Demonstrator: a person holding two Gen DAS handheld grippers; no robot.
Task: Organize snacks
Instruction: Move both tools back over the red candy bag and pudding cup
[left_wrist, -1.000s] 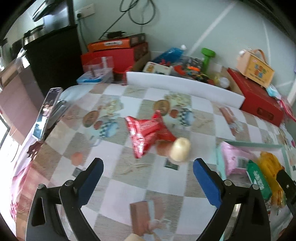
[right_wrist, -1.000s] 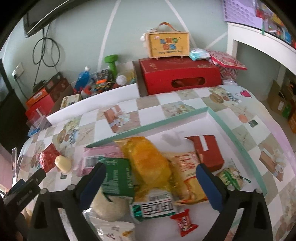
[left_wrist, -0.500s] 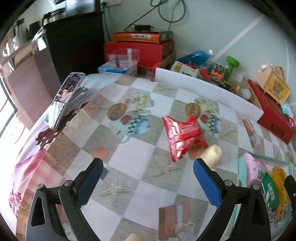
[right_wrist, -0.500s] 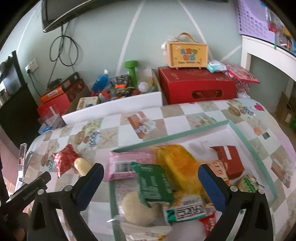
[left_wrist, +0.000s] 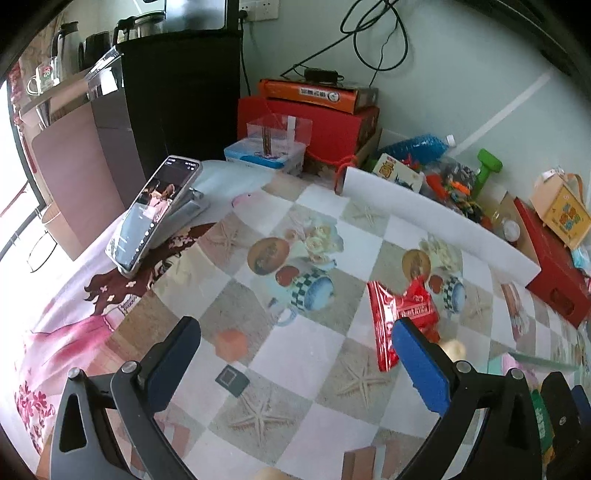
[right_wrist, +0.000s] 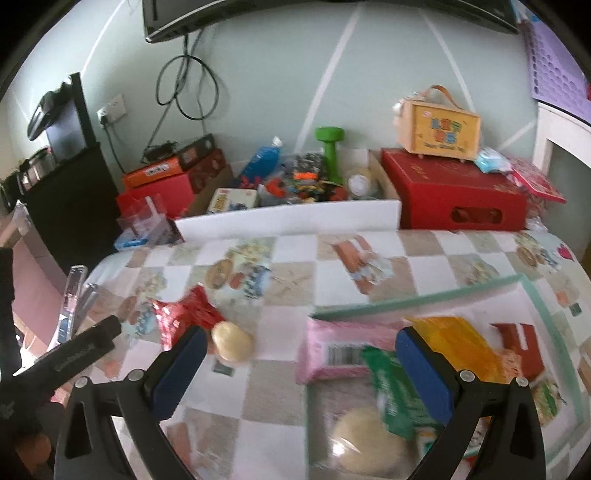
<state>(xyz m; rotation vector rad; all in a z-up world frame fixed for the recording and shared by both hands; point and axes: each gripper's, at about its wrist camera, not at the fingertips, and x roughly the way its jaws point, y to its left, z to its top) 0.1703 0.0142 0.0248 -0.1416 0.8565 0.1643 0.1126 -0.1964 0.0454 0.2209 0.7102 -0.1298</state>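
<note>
A red foil snack bag (left_wrist: 400, 321) lies on the checked tablecloth, with a pale round bun (left_wrist: 453, 348) beside it. Both also show in the right wrist view: the bag (right_wrist: 184, 317) and the bun (right_wrist: 232, 341). My left gripper (left_wrist: 295, 365) is open and empty, left of the bag. My right gripper (right_wrist: 299, 369) is open and empty, above the left edge of a green-rimmed white tray (right_wrist: 406, 301). The tray holds a pink packet (right_wrist: 340, 356), a green packet (right_wrist: 393, 384), a yellow bag (right_wrist: 458, 343), a red box (right_wrist: 519, 341) and a wrapped bun (right_wrist: 364, 439).
A phone on a stand (left_wrist: 155, 214) stands at the table's left edge. A white foam board (right_wrist: 288, 221) runs along the far edge, with red boxes (right_wrist: 454, 199), a green dumbbell (right_wrist: 330, 149) and toys behind it. A black cabinet (left_wrist: 177, 96) is at far left.
The left gripper has swung left, so the red bag and bun now sit at its right finger. The right gripper has moved left and back from the tray middle toward its left edge.
</note>
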